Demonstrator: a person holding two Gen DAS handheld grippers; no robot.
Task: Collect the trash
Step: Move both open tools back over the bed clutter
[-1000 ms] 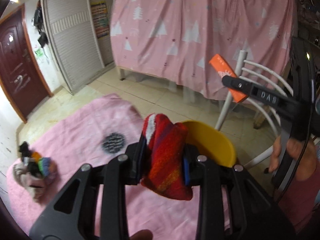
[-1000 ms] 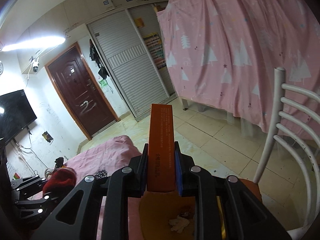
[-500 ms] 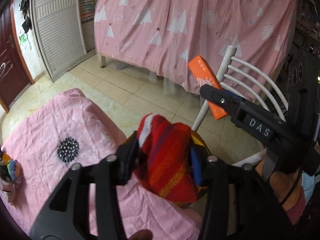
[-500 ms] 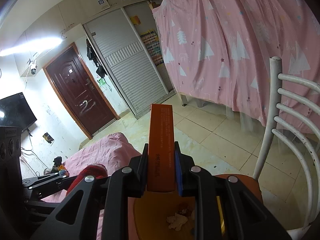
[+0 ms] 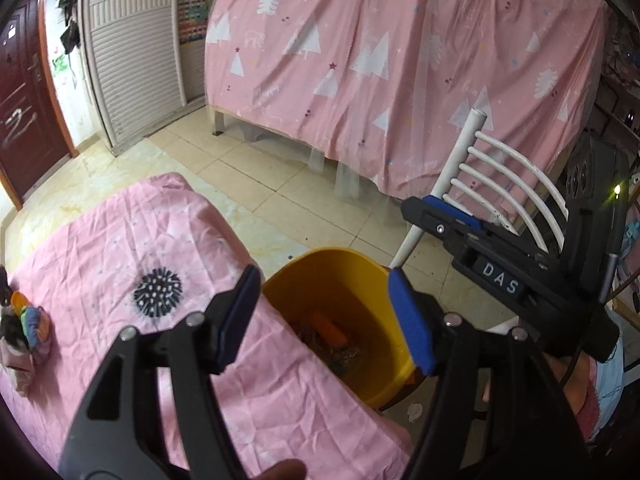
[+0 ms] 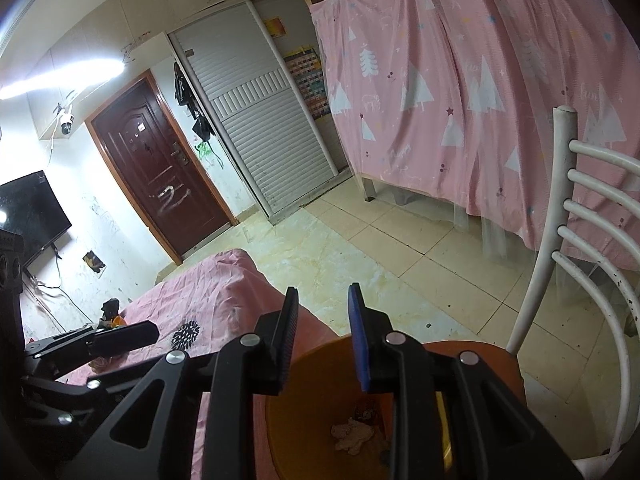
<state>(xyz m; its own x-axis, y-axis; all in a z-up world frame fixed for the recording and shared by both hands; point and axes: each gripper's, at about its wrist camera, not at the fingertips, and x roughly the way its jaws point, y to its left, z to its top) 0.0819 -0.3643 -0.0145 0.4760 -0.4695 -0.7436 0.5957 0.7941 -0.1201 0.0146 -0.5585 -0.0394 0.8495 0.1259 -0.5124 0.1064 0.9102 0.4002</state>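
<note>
Left gripper (image 5: pixel 328 316) is above the yellow bucket (image 5: pixel 320 276); its fingers (image 5: pixel 410 328) are well apart and opening, with nothing between them. Through the gap the inside of the bucket shows, with an orange box (image 5: pixel 329 328) lying among mixed scraps at the bottom; the scraps are too small to identify.

Right gripper (image 6: pixel 323 330) is also over the bucket (image 6: pixel 316 408). Its fingers (image 6: pixel 356 336) stand slightly apart, opening, and hold nothing. Below them a crumpled pale wad of paper (image 6: pixel 352 434) lies on the bucket floor.

The bucket stands on a chair (image 6: pixel 560 248) with a white slatted back, just beside the edge of the desk (image 5: pixel 120 248), which is covered in a pink cloth. On the cloth: a black spiky ball (image 5: pixel 157 293) near the middle, and a small heap of mixed coloured items (image 5: pixel 24 324) at the far left edge. A pink curtain (image 5: pixel 400 72) with white trees hangs behind.
</note>
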